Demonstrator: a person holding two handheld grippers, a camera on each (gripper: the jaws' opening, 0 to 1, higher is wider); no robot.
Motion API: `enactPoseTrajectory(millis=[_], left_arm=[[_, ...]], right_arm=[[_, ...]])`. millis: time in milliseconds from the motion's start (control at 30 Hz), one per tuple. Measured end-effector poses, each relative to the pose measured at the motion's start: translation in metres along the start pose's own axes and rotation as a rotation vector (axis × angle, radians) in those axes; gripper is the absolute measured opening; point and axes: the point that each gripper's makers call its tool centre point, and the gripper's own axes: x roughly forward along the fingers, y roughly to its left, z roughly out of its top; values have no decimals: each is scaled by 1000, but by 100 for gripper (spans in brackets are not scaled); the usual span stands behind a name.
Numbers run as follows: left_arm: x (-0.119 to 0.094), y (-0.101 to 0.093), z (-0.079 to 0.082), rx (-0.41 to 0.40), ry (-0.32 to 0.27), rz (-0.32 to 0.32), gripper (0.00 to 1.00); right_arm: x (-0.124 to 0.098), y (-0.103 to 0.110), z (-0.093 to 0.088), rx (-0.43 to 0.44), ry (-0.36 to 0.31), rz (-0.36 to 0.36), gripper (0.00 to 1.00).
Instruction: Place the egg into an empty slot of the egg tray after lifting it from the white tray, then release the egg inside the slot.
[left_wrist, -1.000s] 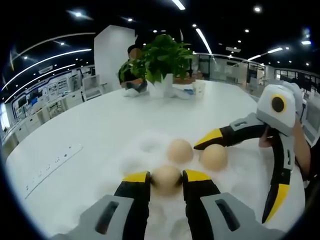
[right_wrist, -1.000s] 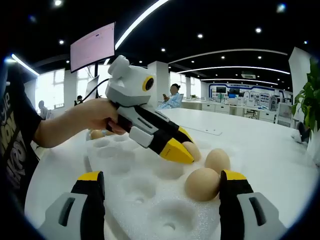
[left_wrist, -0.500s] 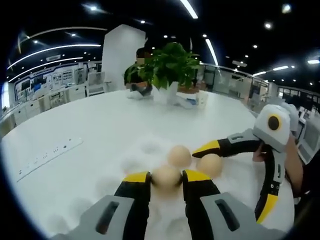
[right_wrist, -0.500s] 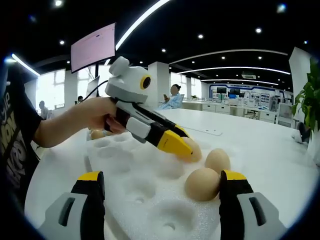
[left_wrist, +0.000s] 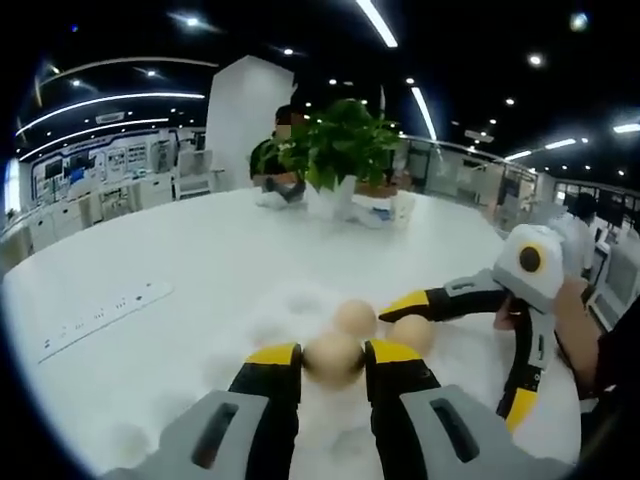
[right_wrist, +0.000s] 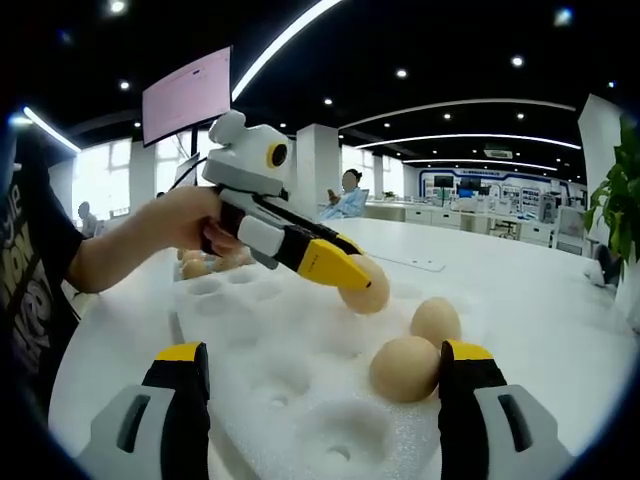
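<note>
The left gripper (left_wrist: 333, 362) is gripping an egg (left_wrist: 333, 358) between its yellow-tipped jaws; in the right gripper view the same gripper (right_wrist: 352, 283) is holding that egg (right_wrist: 366, 287) clear above the egg tray (right_wrist: 250, 345), at about 11 o'clock from the two eggs resting in their slots. The right gripper (right_wrist: 325, 375) is standing wide open, gripping nothing, its jaws straddling the near edge of the tray with the nearest seated egg (right_wrist: 405, 368) just beside the jaw at 3 o'clock.

Risks, as judged from this position: the held egg is being pinched near its widest part by narrow tips; any tightening is likely to crack the shell, and any slackening over the tray is likely to drop it onto foam or onto a neighbour. The second seated egg (right_wrist: 436, 322) is lying near the descent path, at roughly 4 o'clock from the held egg; a lowering that drifts that way would knock shell against shell. An empty slot (right_wrist: 335, 342) is sitting almost beneath the held egg; releasing off-centre would leave the egg perched on a ridge and free to roll. The open right gripper is close to the nearest seated egg; a careless shift could nudge it.
</note>
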Motion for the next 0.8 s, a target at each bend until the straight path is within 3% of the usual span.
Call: enactPoseTrajectory(millis=[500,800], left_arm=[[-19,1,11,2,-33,-3,24],[-33,12,18,-4,-59,3,24]], right_arm=[[0,-2,0,-2,-2,1,99],[0,-3,1,-2,-6,5,100]])
